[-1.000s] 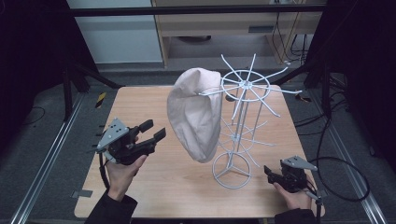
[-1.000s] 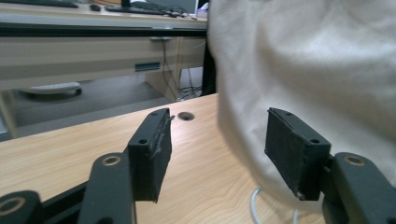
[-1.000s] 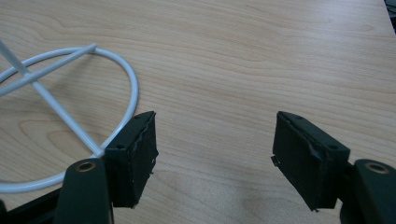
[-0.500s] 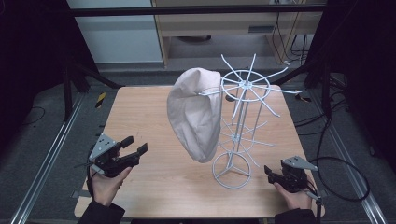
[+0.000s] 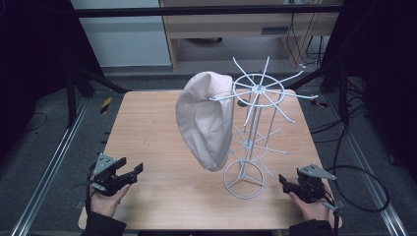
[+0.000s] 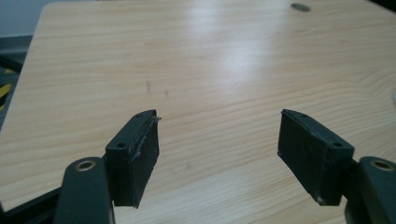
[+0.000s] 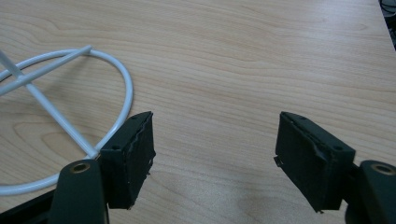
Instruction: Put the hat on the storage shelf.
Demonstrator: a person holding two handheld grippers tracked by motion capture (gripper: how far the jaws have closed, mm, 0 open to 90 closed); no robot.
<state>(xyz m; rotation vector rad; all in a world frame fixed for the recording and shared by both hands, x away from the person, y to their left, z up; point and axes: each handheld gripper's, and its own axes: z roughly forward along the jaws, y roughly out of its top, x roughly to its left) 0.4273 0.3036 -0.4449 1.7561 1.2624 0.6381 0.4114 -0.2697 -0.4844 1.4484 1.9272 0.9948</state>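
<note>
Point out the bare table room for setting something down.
Free: the wood left of the hanging cap, from the far edge down to the left gripper, and the near strip between both grippers. Crowded: around the wire rack base, near the right gripper.

no readable text, no labels, no brand names, no numbers, no signs on any surface in view

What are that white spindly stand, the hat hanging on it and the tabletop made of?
The stand looks like thin metal wire with a glossy white coating: slim rods, welded-looking ring base. The hat seems soft beige cloth, matte, creased and sagging. The table shows pale wood grain with a smooth sheen, possibly laminate rather than solid wood.
</note>
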